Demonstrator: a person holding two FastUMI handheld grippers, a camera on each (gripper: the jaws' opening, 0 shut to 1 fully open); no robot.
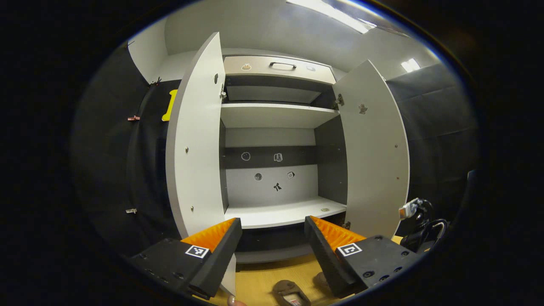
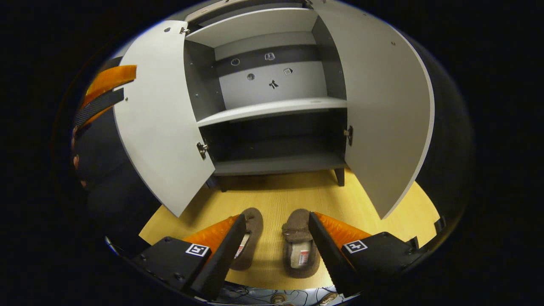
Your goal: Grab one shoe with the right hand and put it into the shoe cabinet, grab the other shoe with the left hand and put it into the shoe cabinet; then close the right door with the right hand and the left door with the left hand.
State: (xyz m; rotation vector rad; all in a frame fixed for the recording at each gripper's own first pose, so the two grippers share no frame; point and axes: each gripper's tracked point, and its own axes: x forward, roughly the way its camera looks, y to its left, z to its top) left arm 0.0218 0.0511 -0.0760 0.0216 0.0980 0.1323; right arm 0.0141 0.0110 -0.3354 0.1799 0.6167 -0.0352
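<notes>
In the left gripper view I see the left hand-held gripper [image 1: 273, 238] spread wide with nothing between its fingers, pointed at the cabinet [image 1: 272, 114]. Both doors stand open: the left door [image 1: 197, 140] swung toward me on the left, the right door [image 1: 376, 144] on the right. They are pale grey panels with small hinge fittings. Inside are pale shelves, dark side walls and a back panel carrying a few small stickers; a drawer with a dark handle [image 1: 282, 65] sits along the top. Low in the view, on the wooden floor [image 1: 263, 276], one brown shoe [image 1: 291, 293] lies near me between the fingers' line, and the edge of a second shoe [image 1: 321, 279] peeks out beside the right finger.

In the right gripper view the right hand-held gripper [image 2: 277, 238] is also spread, holding nothing, and hovers above the floor [image 2: 289, 191] in front of the cabinet [image 2: 272, 106]. The two shoes lie side by side near me: the left shoe [image 2: 250, 240] partly behind the left finger, the right shoe [image 2: 301, 244] in the gap, just beside the right finger. Both are brown, fuzzy slippers with tan insoles and a small tag inside. They are well apart from the cabinet's bottom shelf. Both doors, the left [image 2: 159, 123] and the right [image 2: 384, 110], hang open.
</notes>
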